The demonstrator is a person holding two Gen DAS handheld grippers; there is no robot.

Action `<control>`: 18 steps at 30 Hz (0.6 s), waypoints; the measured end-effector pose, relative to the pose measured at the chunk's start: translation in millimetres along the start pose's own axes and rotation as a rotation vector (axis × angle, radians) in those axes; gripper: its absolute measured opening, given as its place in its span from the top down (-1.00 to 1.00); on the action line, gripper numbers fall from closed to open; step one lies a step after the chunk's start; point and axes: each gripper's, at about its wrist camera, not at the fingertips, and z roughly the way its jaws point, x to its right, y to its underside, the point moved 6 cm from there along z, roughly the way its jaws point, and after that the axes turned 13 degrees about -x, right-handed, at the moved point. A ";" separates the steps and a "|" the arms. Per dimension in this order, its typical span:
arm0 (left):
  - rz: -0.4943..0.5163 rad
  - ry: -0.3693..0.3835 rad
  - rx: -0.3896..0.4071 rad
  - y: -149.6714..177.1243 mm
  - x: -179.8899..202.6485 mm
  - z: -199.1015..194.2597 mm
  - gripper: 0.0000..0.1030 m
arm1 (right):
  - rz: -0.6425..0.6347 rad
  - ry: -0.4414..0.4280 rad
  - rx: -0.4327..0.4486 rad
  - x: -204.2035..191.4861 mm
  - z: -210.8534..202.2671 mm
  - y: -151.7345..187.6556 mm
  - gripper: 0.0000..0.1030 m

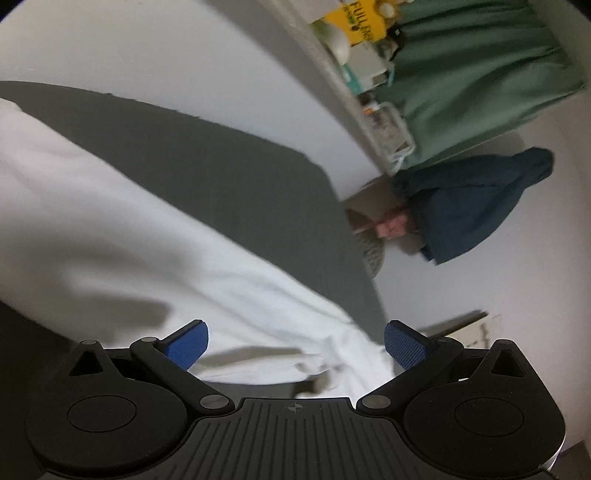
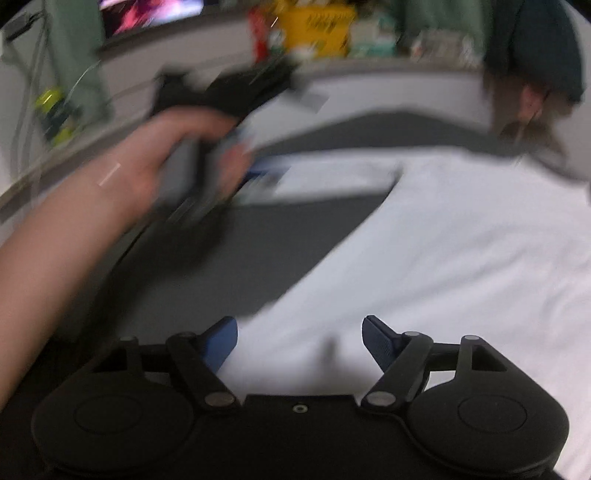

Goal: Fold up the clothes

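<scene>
A white garment lies spread across a dark grey surface, seen from both wrist cameras. In the left wrist view the left gripper hangs just above the cloth's bunched near edge, its blue pads set wide apart and pressing on nothing; white fabric lies below the gap between them. The picture is rolled to one side, so a shelf crowded with small items, among them a yellow box, runs slantwise across the top right, with a green cloth beside it and a dark blue garment hanging near it against the pale wall. In the right wrist view, heavily blurred, the right gripper is low over the near part of the white garment, which fills the right half of the picture. Its jaws stand partly open with cloth under the gap, and the blur does not show whether either pad touches it. On the far left, a bare forearm reaches in and a hand holds the left gripper over the garment's far left edge. A lit screen glows at the top left.
</scene>
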 end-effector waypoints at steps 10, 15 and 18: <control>-0.001 -0.050 -0.044 1.4 -17.8 23.0 -1.00 | -0.170 0.429 0.077 61.3 88.4 -138.8 -0.28; -0.017 -0.022 -0.038 -0.7 -25.4 22.0 -1.00 | -0.568 0.558 0.015 48.1 132.4 -139.8 -0.04; -0.021 -0.017 -0.038 -0.5 -26.2 21.9 -1.00 | -0.760 0.593 -0.016 45.9 149.2 -137.1 0.12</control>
